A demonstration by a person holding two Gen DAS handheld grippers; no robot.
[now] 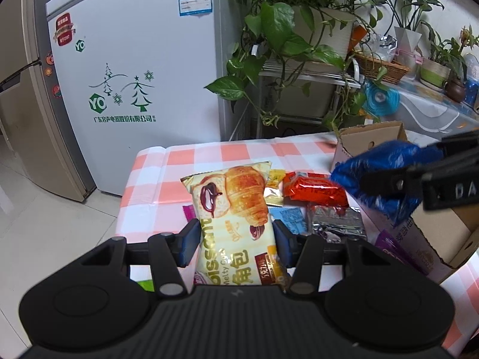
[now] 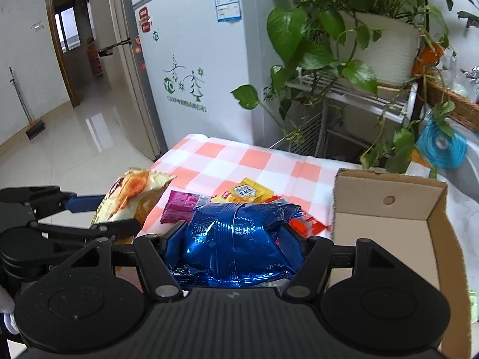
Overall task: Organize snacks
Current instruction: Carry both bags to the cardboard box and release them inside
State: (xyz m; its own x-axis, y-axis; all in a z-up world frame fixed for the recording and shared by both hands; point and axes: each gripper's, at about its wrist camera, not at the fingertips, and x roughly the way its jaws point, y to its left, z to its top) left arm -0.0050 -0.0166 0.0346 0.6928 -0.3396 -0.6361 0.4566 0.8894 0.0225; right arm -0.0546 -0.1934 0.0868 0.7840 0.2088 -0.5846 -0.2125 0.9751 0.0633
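The left gripper (image 1: 235, 243) clamped a croissant packet (image 1: 236, 221) between its blue pads, the packet raised above the near left part of the checked tablecloth (image 1: 209, 155). The right gripper (image 2: 232, 239) held a blue seaweed snack bag (image 2: 236, 236) just beside the left wall of an open cardboard box (image 2: 386, 200), which sat at the right edge of the table. Between the two grippers lay loose snacks: a red packet (image 1: 314, 191), a yellow packet (image 1: 274, 190), a silver packet (image 1: 336, 224), a light-blue packet (image 1: 287, 220) and a magenta packet (image 2: 179, 206). The far half of the cloth lay bare up to its far edge. Beyond that edge stood a white refrigerator (image 1: 134, 74) and a potted plant on a metal rack (image 1: 299, 30). Open tiled floor (image 1: 45, 224) extended past the left edge.
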